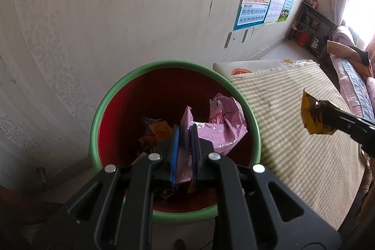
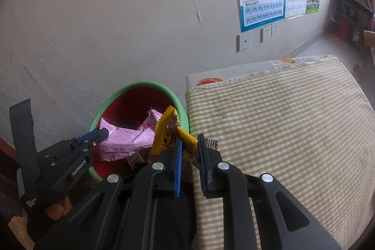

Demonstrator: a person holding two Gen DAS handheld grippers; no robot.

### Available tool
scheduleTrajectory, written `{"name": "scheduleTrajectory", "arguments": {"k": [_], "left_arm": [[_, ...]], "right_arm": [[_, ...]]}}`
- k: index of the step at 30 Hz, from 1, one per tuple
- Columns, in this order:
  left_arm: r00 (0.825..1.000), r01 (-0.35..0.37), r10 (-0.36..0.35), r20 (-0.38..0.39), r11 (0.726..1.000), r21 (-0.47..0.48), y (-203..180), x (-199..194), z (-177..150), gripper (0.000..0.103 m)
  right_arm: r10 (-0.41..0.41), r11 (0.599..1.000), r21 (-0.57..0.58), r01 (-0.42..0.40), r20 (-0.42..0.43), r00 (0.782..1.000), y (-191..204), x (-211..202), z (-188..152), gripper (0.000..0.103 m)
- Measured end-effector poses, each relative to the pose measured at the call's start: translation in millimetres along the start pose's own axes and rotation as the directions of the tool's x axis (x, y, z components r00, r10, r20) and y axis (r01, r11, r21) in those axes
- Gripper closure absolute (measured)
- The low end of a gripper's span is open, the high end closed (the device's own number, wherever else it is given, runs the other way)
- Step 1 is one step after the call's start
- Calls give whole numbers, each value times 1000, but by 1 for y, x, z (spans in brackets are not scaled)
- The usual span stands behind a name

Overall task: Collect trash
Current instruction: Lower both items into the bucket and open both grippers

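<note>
Pink wrapper (image 1: 220, 130) sits clamped in my left gripper (image 1: 185, 151), hanging over the mouth of the green-rimmed bin (image 1: 112, 95) w/ other trash inside, so it should drop straight in. Yellow wrapper (image 2: 164, 139) is pinched in my right gripper (image 2: 189, 156) at the striped mat's (image 2: 281, 132) edge nearest the bin, probably next.

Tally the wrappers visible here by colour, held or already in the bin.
Pink wrapper: 1, held by the left gripper
Yellow wrapper: 1, held by the right gripper
Orange wrapper: 1, in the bin
Total: 3
</note>
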State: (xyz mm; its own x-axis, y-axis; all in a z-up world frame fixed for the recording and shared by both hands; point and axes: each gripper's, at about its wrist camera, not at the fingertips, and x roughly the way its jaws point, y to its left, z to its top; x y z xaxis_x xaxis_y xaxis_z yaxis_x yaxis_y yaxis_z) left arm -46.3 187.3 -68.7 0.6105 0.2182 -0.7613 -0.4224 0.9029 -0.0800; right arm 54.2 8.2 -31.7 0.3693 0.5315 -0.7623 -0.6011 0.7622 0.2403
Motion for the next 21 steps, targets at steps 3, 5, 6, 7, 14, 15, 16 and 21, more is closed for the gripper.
{"name": "scheduleTrajectory", "arguments": {"k": [3, 5, 6, 7, 14, 15, 16, 21], "left_arm": [[1000, -6, 6, -4, 1000, -2, 3, 2, 0, 95], [1000, -13, 13, -10, 1000, -4, 4, 4, 0, 95], [1000, -18, 17, -16, 1000, -6, 4, 6, -1, 95], [1000, -20, 20, -20, 1000, -8, 5, 8, -1, 95], [999, -31, 30, -35, 999, -8, 9, 13, -3, 95], [999, -31, 31, -36, 999, -8, 10, 14, -3, 95], [999, -32, 32, -37, 999, -8, 10, 14, -3, 95], [998, -38, 38, -44, 999, -9, 9, 17, -3, 95]], "right_arm": [[14, 1000, -15, -14, 0, 1000, 6, 1, 2, 89], [20, 999, -26, -21, -4, 1000, 11, 3, 3, 89], [24, 999, -32, -24, -5, 1000, 13, 4, 4, 89], [28, 999, -37, -28, -5, 1000, 15, 5, 5, 89], [47, 996, -73, -48, -9, 999, 31, 9, 9, 89], [48, 996, -75, -49, -10, 999, 31, 10, 9, 89], [49, 996, -78, -49, -11, 999, 33, 10, 10, 89], [49, 995, -89, -50, -12, 999, 37, 13, 13, 89]]}}
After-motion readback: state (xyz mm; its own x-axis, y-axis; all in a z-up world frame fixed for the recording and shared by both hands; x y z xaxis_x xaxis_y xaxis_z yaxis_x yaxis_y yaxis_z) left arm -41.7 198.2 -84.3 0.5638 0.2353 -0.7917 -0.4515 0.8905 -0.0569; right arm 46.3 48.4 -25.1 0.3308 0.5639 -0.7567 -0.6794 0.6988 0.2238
